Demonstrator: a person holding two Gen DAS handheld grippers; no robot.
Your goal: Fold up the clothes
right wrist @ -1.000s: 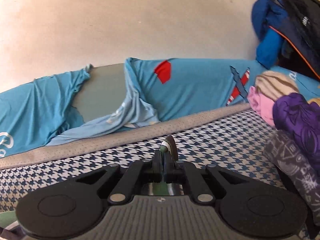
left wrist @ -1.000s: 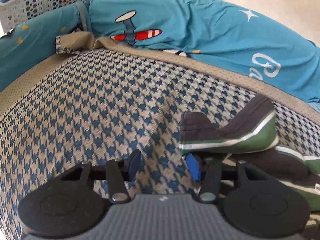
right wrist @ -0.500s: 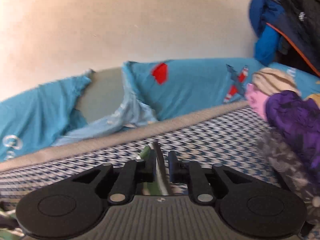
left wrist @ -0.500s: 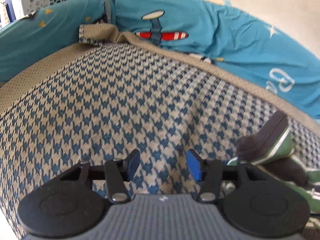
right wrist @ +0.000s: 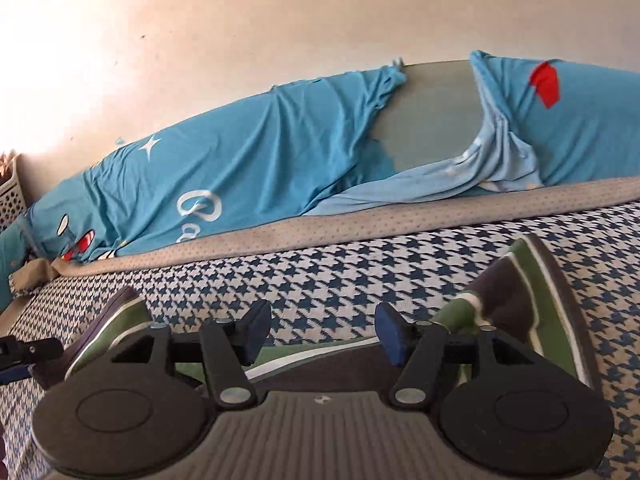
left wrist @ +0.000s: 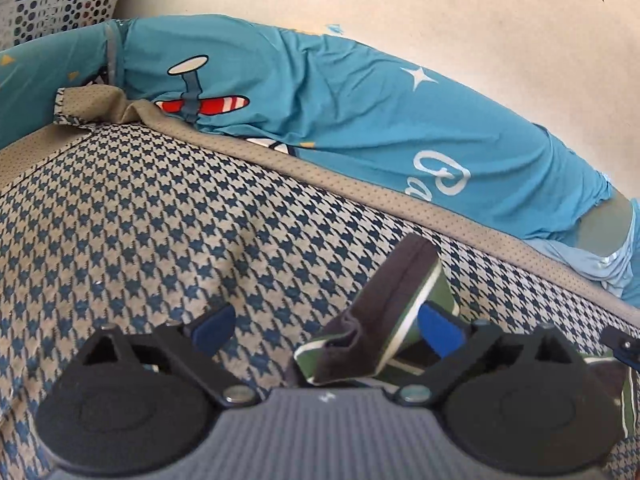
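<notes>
1. Houndstooth bedcover (left wrist: 168, 216) in blue and beige fills the foreground of both views, edged by a tan dotted border (right wrist: 400, 216), with a plain pale wall (right wrist: 240, 40) behind.
2. Along the wall lies a teal sheet (left wrist: 360, 112) printed with planes and stars; a white perforated basket (left wrist: 56, 4) stands at the far left corner.
3. Left gripper (left wrist: 326, 326) has its blue-padded jaws spread wide; a raised corner of the striped garment (left wrist: 384, 320), dark grey with green and white bands, stands between them, nearer the right pad, and I cannot quite tell whether it touches.
4. Right gripper (right wrist: 322, 330) is likewise wide apart and grips nothing; the same garment lies spread on the bedcover beneath it, one corner curling up at its right (right wrist: 536, 300) and another at its left.
</notes>
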